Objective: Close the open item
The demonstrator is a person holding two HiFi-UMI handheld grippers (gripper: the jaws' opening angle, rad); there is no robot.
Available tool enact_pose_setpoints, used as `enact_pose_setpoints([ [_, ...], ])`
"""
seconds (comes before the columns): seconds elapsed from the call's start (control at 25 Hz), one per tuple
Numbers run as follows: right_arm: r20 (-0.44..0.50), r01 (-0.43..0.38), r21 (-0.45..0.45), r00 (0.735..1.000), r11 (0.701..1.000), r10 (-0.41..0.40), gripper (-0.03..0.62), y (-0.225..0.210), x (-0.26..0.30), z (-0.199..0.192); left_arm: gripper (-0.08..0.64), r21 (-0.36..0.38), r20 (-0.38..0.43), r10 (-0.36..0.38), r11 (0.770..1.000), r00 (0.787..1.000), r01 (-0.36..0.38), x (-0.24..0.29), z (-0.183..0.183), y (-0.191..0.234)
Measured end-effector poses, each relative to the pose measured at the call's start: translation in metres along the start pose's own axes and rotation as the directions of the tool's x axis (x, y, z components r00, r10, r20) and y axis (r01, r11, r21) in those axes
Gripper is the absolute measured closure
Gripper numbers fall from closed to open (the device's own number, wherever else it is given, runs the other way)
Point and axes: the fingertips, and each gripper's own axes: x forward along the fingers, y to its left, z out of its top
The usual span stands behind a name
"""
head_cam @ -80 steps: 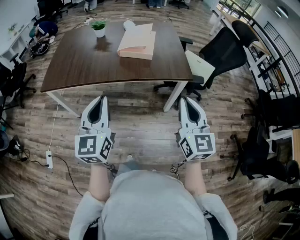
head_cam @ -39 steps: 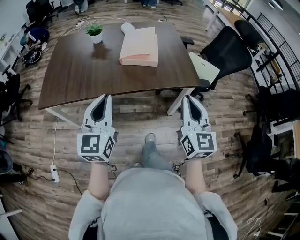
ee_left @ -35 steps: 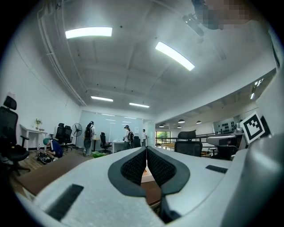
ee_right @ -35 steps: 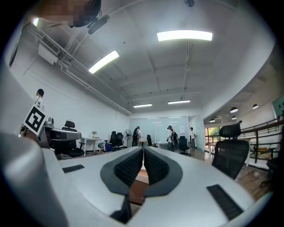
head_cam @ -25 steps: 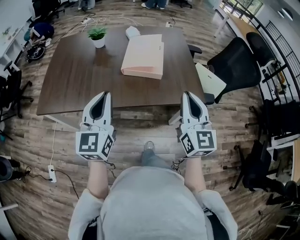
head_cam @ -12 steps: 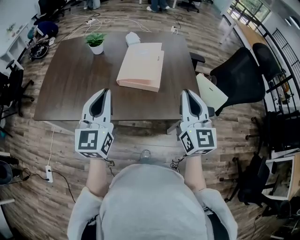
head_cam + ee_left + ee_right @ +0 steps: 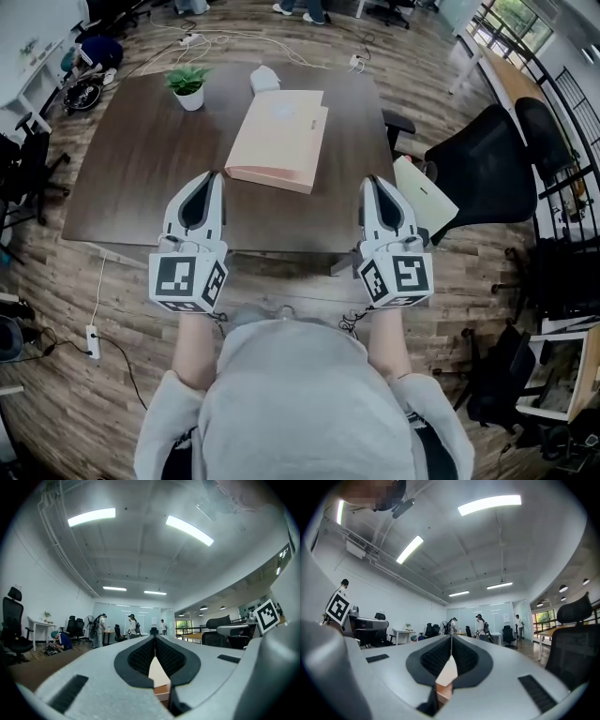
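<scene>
A flat peach-coloured box [image 7: 277, 139] lies on the dark wooden table [image 7: 141, 178], slightly right of its middle; I cannot tell where it stands open. My left gripper [image 7: 208, 178] hovers over the table's near edge, just short of the box's near left corner, with its jaws shut and empty. My right gripper [image 7: 373, 182] is level with it, to the right of the box, also shut and empty. A sliver of the box [image 7: 158, 674] shows below the meeting pads in the left gripper view, and again the box [image 7: 446, 674] in the right gripper view.
A small potted plant [image 7: 187, 86] and a white object [image 7: 264, 77] stand at the table's far side. A black office chair [image 7: 478, 178] with a pale panel [image 7: 424, 197] against it is close to the table's right edge. Cables and a power strip [image 7: 92, 339] lie on the floor at left.
The person has walked up to the table: table and box have drawn nearer, and both grippers now reach over its near edge. Both stay shut.
</scene>
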Motion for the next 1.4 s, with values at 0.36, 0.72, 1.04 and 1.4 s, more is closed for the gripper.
enact_pose_setpoints([
  [0.36,-0.031,-0.028,0.035,0.999,0.999,0.029,0.578,-0.004,0.029,-0.018,0.549,0.020,-0.052,0.029,0.999,0.998,-0.028,0.019,-0.014,0.014],
  [0.72,-0.041,0.006,0.034,0.999,0.999,-0.005,0.578,-0.015,0.076,-0.026,0.549,0.012,-0.064,-0.017,1.000,0.998,0.018,0.070,-0.023,0.036],
  [1.04,-0.052,0.060,0.039,0.997,0.997,-0.058,0.578,-0.021,0.119,-0.036,0.549,0.012,-0.089,-0.083,0.996,0.993,0.084,0.118,-0.037,0.061],
  [1.4,-0.107,0.106,0.033,0.989,0.994,-0.102,0.578,-0.015,0.157,-0.058,0.549,0.042,-0.169,-0.226,0.971,0.959,0.236,0.163,-0.074,0.071],
])
